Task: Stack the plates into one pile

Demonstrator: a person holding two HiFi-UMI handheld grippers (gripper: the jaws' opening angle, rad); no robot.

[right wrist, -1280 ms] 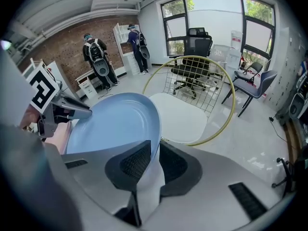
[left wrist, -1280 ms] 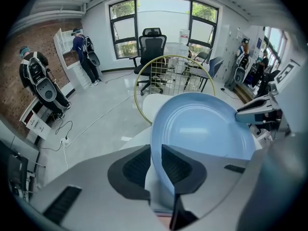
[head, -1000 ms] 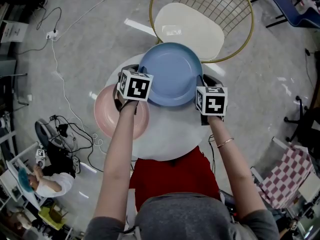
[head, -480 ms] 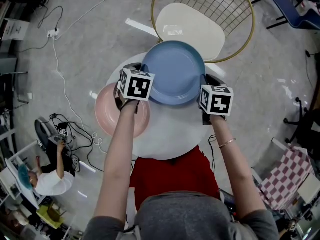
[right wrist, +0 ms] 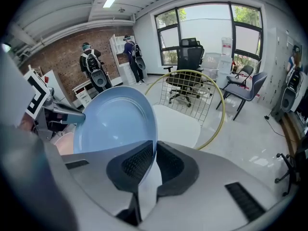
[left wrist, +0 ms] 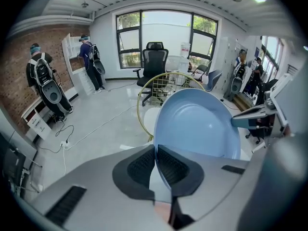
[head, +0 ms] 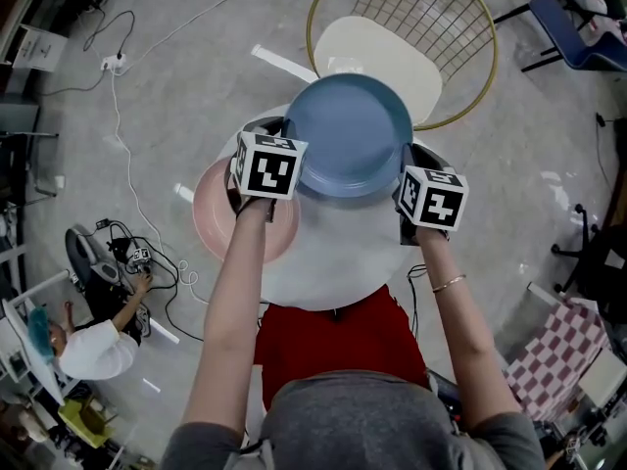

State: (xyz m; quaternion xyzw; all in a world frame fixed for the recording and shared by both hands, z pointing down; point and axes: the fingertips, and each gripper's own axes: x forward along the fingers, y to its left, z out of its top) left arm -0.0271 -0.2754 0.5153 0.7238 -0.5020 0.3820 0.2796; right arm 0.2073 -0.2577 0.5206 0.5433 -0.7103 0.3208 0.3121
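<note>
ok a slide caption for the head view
Left gripper, jaws closing on its rim, and right gripper hold the blue plate by opposite edges; pink plate at left.

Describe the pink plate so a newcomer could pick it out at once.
Start at the round white table. At its left edge lies the pink plate, flat. Its one neighbour is the blue plate, farther back; only this one is pink.
</note>
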